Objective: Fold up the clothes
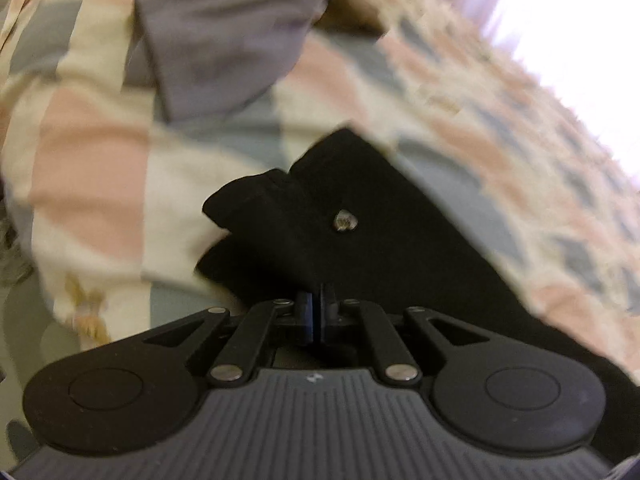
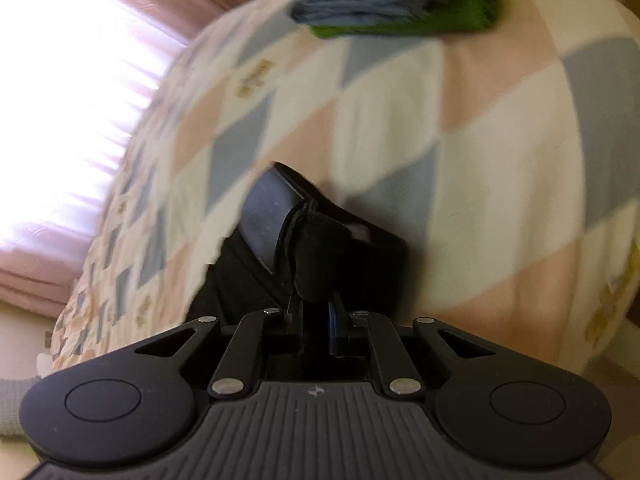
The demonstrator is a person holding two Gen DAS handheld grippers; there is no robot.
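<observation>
A black garment [image 1: 360, 248] with a small metal button [image 1: 346, 220] lies on the checkered bedspread [image 1: 100, 168]. My left gripper [image 1: 320, 306] is shut, its pads pinching the near edge of the black cloth. In the right wrist view the same black garment [image 2: 352, 256] shows a grey inner waistband [image 2: 268, 220] turned up. My right gripper [image 2: 316, 314] is shut on a fold of that waistband, and the cloth hangs lifted off the bed. Both views are blurred by motion.
A grey-purple garment [image 1: 224, 40] lies spread further back on the bed. A stack of folded clothes [image 2: 360, 4], blue on top of green [image 2: 432, 24], sits at the far edge of the bedspread [image 2: 480, 160]. A bright curtained window [image 2: 60, 100] is at the left.
</observation>
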